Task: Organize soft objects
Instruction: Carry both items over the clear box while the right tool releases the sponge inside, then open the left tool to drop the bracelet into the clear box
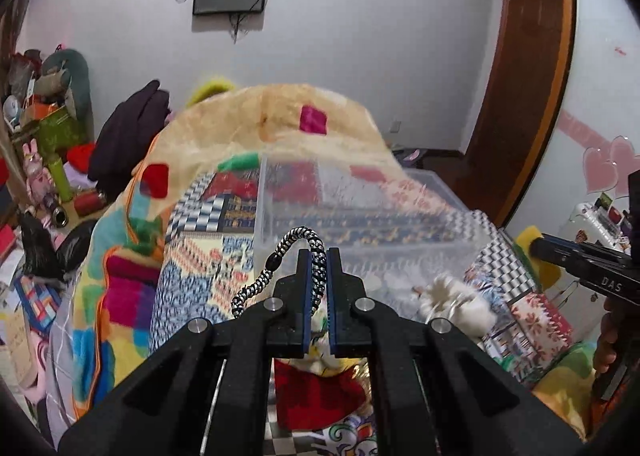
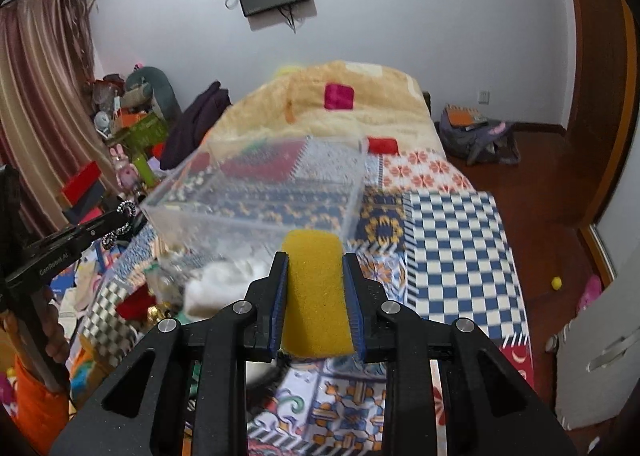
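Left gripper (image 1: 318, 256) in the left wrist view is clamped on a black-and-white braided cord (image 1: 280, 260), whose loop arches up and trails to the left. Just beyond stands a clear plastic bin (image 1: 360, 215) on the patchwork bedspread (image 1: 208, 268), with a white fluffy item (image 1: 460, 296) near its front. Right gripper (image 2: 315, 256) in the right wrist view squeezes a yellow sponge (image 2: 316, 296), held near the bin's (image 2: 256, 195) front wall.

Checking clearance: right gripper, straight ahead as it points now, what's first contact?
Likely the near wall of the clear plastic bin, just beyond the yellow sponge clamped in the right gripper. Depth is uncertain.
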Demonstrator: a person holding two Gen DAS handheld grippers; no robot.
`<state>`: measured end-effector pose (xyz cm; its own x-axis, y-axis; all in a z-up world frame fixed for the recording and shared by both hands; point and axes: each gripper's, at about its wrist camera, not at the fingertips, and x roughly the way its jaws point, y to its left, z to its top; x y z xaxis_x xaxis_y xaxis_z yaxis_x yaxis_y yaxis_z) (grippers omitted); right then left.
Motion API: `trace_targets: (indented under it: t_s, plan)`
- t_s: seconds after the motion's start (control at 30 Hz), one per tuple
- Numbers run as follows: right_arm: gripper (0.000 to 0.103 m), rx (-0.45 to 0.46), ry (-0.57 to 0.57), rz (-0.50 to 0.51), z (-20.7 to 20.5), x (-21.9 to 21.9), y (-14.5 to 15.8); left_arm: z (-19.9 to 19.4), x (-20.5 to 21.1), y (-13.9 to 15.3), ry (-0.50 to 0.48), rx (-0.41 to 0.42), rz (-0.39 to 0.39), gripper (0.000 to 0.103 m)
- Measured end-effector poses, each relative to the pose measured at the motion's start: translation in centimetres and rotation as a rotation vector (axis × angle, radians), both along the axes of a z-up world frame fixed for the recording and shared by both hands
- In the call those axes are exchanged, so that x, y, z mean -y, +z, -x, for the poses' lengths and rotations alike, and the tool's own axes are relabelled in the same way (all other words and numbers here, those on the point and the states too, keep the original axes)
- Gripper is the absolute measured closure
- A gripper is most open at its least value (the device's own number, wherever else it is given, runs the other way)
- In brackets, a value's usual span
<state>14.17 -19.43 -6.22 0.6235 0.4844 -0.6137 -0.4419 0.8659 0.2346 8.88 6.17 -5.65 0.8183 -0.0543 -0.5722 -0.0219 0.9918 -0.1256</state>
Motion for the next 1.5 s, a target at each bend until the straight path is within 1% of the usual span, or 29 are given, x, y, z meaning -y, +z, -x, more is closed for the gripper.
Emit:
trace_targets:
  t_s: [0.17, 0.27, 0.4, 0.47, 0.6, 0.7, 0.83, 1.0, 1.07, 1.13, 1.2, 1.23, 1.27, 1.3, 1.37, 1.5]
  plan:
    - [0.079, 0.047, 0.003, -0.007, -1.1, -1.0, 1.7, -1.2, 0.0, 1.5, -0.033, 0.016, 0.016, 0.098]
    - [0.079, 0.069, 0.009, -0.006, -1.9, -1.7, 2.2, -2.3, -0.1, 1.8, -0.045, 0.01, 0.013, 0.098]
    - [0.079, 0.082, 0.014, 0.0, -3.7, -3.0, 2.5, -4.3, -0.4, 1.5, -0.068, -0.015, 0.022, 0.098]
    - [0.079, 0.078, 0.015, -0.001, -4.7, -3.6, 2.3, -5.6, -0.6, 1.1, -0.073, -0.042, 0.025, 0.098]
    - [0.079, 0.049, 0.016, 0.011, -6.8, -4.7, 1.5, -8.2, -0.8, -0.3, -0.088, -0.112, 0.026, 0.098]
    - [0.079, 0.01, 0.024, 0.026, -8.3, -5.6, 0.5, -10.1, -0.6, -1.7, -0.098, -0.171, 0.019, 0.098]
    - [0.079, -0.045, 0.041, 0.061, -9.9, -7.0, -1.4, -11.9, -0.4, -3.3, -0.102, -0.227, 0.004, 0.098]
    - [0.079, -0.107, 0.076, 0.111, -11.0, -8.5, -3.3, -13.0, 0.1, -4.5, -0.126, -0.273, -0.023, 0.098]
    - [0.076, -0.117, 0.099, 0.124, -10.8, -8.9, -3.6, -12.9, 0.3, -4.7, -0.14, -0.273, -0.03, 0.098]
    - [0.076, -0.112, 0.118, 0.134, -10.5, -9.1, -3.7, -12.6, 0.7, -4.7, -0.151, -0.267, -0.053, 0.092]
    - [0.074, -0.104, 0.128, 0.143, -10.3, -9.1, -3.6, -12.2, 0.8, -4.5, -0.15, -0.257, -0.065, 0.079]
    - [0.071, -0.102, 0.132, 0.142, -10.0, -9.0, -3.4, -12.0, 0.8, -4.3, -0.144, -0.25, -0.069, 0.074]
    - [0.063, -0.098, 0.132, 0.137, -9.9, -8.9, -3.2, -11.7, 0.8, -4.0, -0.139, -0.24, -0.071, 0.066]
    - [0.058, -0.092, 0.13, 0.131, -9.9, -8.7, -3.0, -11.2, 0.8, -3.6, -0.135, -0.225, -0.072, 0.06]
    - [0.043, -0.063, 0.118, 0.107, -9.4, -8.0, -2.2, -10.7, 0.8, -2.9, -0.126, -0.202, -0.077, 0.054]
    - [0.03, -0.015, 0.1, 0.071, -8.2, -6.7, -0.3, -9.0, 0.9, -1.0, -0.118, -0.152, -0.087, 0.041]
